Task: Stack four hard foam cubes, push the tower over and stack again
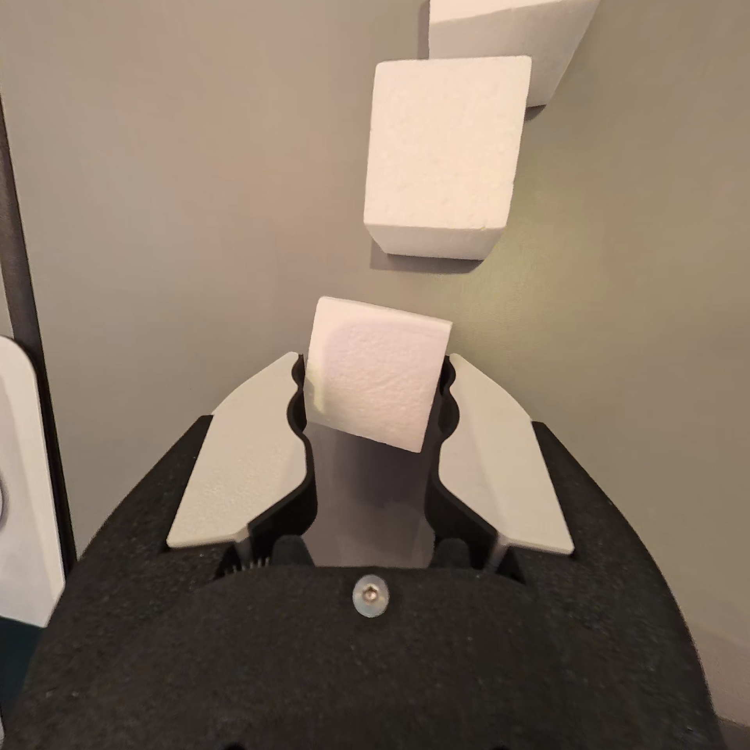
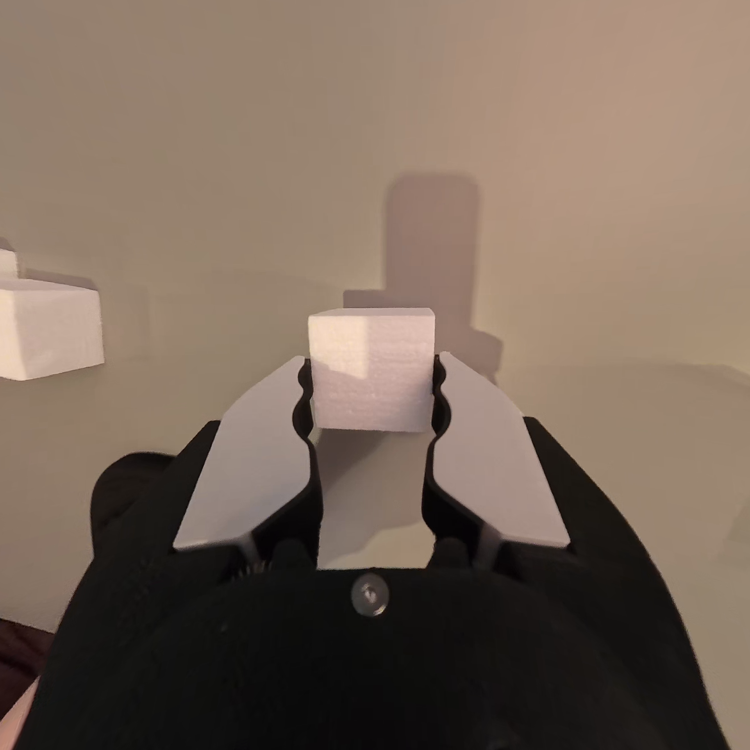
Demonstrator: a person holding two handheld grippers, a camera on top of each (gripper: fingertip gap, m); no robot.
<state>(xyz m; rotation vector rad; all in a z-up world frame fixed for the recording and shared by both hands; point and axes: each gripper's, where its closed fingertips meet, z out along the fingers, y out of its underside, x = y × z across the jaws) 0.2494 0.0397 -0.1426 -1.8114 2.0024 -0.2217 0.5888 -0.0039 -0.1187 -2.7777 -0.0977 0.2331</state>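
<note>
In the left wrist view my left gripper (image 1: 375,357) is shut on a white foam cube (image 1: 365,393), which sits tilted between the fingertips above the beige table. A second cube (image 1: 442,162) lies on the table just ahead. A third cube (image 1: 507,40) lies beyond it, cut off by the top edge. In the right wrist view my right gripper (image 2: 372,357) is shut on another white cube (image 2: 369,385), held level and low over the table with its shadow beneath. Two cubes (image 2: 44,328) also show at the far left of this view, the farther one barely visible.
A dark strip (image 1: 28,284) marks the table's left edge, with a white rounded object (image 1: 20,466) beside it. The beige table (image 2: 568,203) stretches ahead and right of the right gripper, crossed by a tall shadow (image 2: 430,243). Tip to tip, the grippers are about 35 centimeters apart.
</note>
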